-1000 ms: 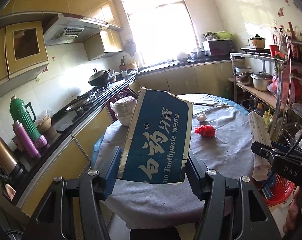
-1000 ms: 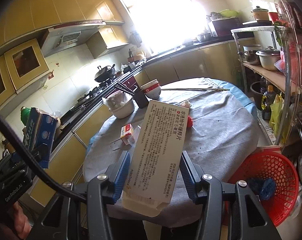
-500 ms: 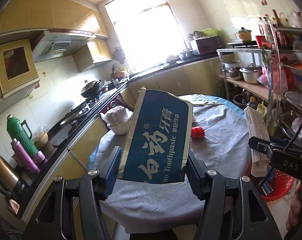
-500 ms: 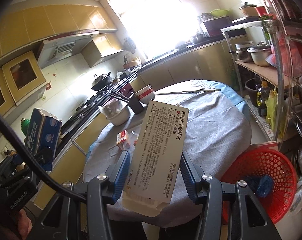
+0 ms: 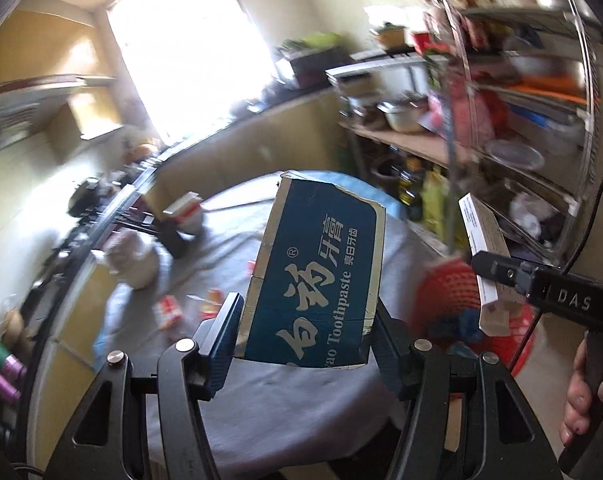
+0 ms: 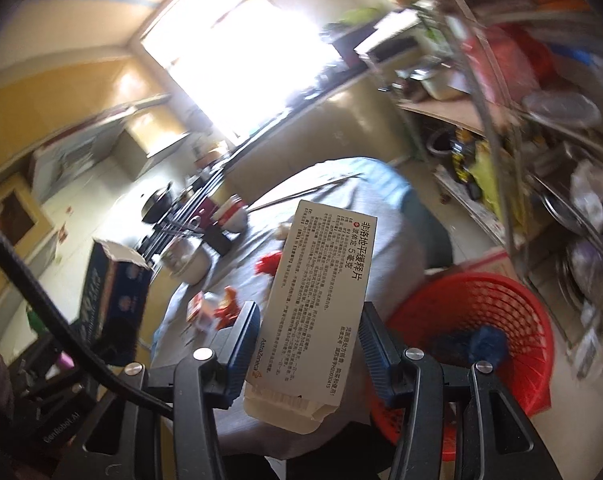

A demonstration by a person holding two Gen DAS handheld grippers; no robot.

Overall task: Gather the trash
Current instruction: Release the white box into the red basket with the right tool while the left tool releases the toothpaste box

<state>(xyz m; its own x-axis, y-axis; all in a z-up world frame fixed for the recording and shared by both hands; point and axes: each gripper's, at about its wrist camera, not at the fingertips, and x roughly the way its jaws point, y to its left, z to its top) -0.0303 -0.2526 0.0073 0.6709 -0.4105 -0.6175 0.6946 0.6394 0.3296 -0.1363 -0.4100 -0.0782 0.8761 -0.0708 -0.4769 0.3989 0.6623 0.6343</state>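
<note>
Blue toothpaste box [image 5: 317,276] is clamped upright between the left gripper [image 5: 307,334] jaws, above the table's [image 5: 261,392] near edge. White medicine box [image 6: 321,300] is gripped by the right gripper [image 6: 307,344], held beside the red basket [image 6: 513,320] off the table's right edge.

Two boxes [image 5: 313,276] [image 6: 321,300] (both held), one basket [image 6: 481,320].
</note>
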